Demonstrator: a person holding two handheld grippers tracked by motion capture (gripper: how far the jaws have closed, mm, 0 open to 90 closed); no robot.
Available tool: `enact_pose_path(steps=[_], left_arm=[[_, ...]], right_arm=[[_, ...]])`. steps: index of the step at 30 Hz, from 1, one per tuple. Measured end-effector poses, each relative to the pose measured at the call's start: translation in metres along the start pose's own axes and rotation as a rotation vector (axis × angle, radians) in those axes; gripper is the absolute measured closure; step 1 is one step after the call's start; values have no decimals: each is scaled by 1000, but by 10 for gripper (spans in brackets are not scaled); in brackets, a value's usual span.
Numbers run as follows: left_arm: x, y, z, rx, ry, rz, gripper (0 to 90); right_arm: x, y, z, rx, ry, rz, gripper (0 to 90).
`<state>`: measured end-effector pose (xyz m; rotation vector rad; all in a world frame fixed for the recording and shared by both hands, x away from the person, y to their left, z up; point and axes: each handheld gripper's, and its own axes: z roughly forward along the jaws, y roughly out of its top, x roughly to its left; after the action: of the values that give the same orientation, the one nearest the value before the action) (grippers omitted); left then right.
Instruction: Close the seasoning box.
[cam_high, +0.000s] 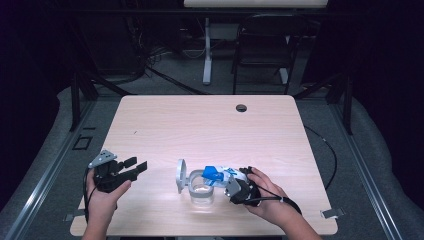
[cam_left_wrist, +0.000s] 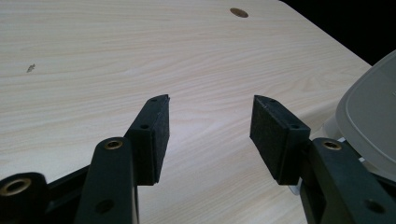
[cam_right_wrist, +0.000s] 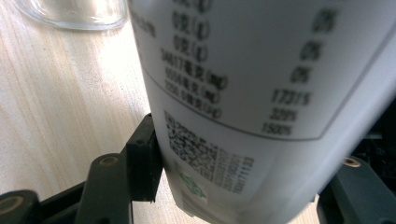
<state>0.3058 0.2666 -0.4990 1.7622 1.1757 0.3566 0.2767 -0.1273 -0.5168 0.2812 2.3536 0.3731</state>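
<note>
The right tool (cam_high: 239, 186) is being held closed on a white bottle (cam_high: 222, 174), its jaws pressed against the bottle's two sides, as seen close up in the right gripper view, where the printed label (cam_right_wrist: 233, 116) is being gripped near its lower end. In the high view the bottle is being tipped leftward, its long axis lying nearly level, with the blue cap end (cam_high: 212, 173) pointing away from the tool and over the mouth of a clear jar (cam_high: 202, 192). The jar is standing on the counter (cam_high: 210, 125) just to the left of the right tool, under the bottle's cap end; its hinged lid (cam_high: 180, 175) is being left swung open on the far left side. The coming move is judged to turn on this: the bottle's mouth is lying directly above the jar opening, so further tilt about the tool is what pouring would call for.

The left tool (cam_high: 136, 167) is being held open and empty, its jaws spread well apart, to the left of the jar and apart from it. In the left gripper view the lid (cam_left_wrist: 373, 116) is being seen at the right edge, beyond the right jaw. The right hand is the nearer one to the jar.
</note>
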Motion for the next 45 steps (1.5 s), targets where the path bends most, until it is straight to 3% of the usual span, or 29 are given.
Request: enact_pose_path(steps=[32,45], left_arm=[[1,-1,1,-2,-3,-7,477],[0,-1,1,-3,-5,-5,476]], right_arm=[[0,5,-1,51,-35,-96,409],[-2,8,-2,96,-48,-139,409]])
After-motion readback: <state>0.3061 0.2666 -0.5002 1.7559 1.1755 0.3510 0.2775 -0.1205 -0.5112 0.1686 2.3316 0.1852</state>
